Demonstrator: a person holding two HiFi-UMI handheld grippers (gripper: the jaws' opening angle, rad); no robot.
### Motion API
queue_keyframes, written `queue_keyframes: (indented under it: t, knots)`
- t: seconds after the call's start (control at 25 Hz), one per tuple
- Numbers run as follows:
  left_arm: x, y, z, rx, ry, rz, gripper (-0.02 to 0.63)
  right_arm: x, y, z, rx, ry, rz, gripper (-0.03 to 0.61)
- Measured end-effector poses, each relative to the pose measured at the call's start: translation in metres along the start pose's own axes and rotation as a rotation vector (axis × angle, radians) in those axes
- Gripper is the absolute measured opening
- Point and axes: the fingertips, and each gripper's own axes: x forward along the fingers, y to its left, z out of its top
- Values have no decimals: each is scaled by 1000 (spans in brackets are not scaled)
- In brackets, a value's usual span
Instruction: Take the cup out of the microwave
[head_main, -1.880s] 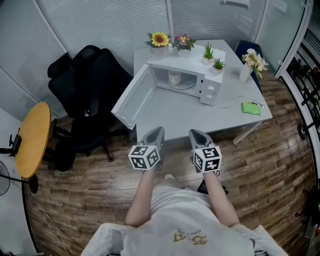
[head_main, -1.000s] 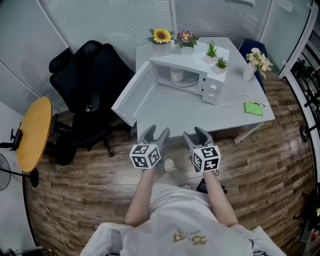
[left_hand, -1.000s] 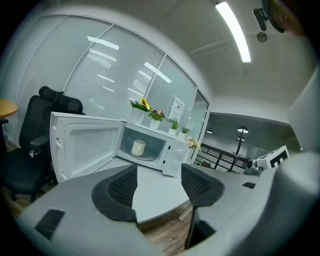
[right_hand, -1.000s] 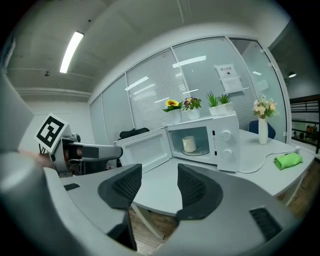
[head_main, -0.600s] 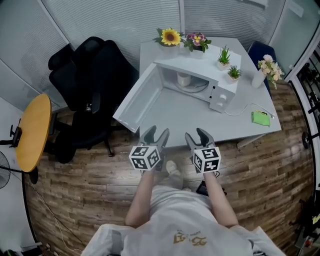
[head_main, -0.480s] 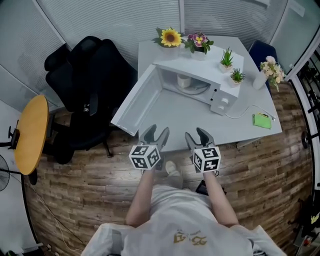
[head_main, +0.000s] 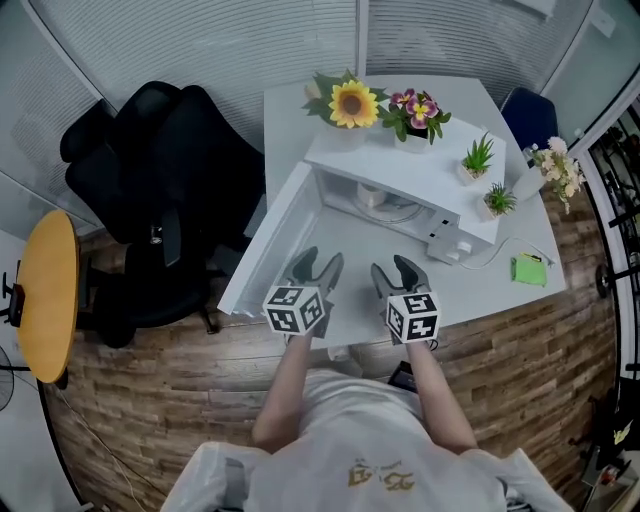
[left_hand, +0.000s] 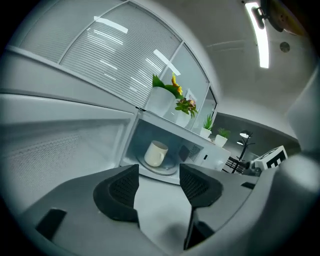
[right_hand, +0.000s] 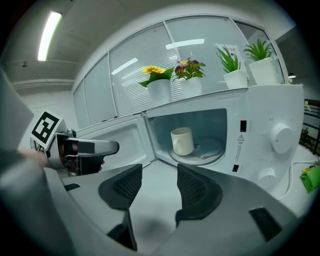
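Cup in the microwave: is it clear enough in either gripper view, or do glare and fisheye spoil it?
Left gripper view: heavy fisheye bending, ceiling light blown out, yet the cup reads sharp in the dim cavity. Right gripper view: evenly lit, cup crisp; near jaws soft. Head view: cup small, half hidden under the microwave top.

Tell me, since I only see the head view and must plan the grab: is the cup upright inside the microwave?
Observer: Yes. The right gripper view shows the cup standing upright, mouth up, on the glass plate in the microwave.
Operator: Is either gripper holding something?
Observer: No. The left gripper and right gripper each have jaws apart with nothing gripped.
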Motion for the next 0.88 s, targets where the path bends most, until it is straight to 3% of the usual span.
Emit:
queue_keyframes:
  t: [0.4,0.88]
  knots:
    - [53,25,8,-33,48,-86,253,54,-18,18,12,18,-58,212]
    - [91,42,7,-47,84,-76,251,101,-36,28,12,27,-16,210]
